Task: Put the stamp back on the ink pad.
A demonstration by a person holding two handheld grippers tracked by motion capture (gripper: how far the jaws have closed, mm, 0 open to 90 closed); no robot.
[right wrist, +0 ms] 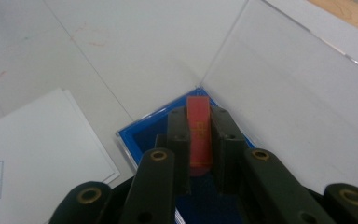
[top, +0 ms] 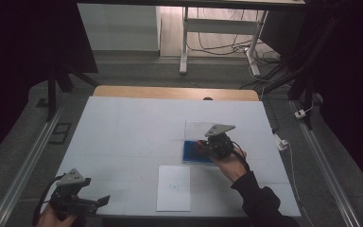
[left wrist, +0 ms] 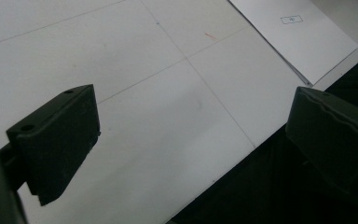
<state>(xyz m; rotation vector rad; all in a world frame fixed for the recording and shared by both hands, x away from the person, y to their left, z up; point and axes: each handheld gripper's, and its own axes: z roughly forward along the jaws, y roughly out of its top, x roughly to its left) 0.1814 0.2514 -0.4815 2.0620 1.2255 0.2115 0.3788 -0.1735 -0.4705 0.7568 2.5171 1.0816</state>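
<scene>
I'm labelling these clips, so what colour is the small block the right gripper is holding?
Red, with faint yellowish markings. The block shows best in the right gripper view, over the blue pad.

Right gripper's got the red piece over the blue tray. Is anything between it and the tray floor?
Nothing visible. The right gripper is shut on the red piece, which hangs over the blue tray. The tray's clear lid stands open behind it, out of the path. The paper sheet lies beside the tray, apart from it.

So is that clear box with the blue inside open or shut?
Open. The clear plastic box with the blue lining has its see-through lid swung up and back, and the right gripper holds a small red block over it.
</scene>
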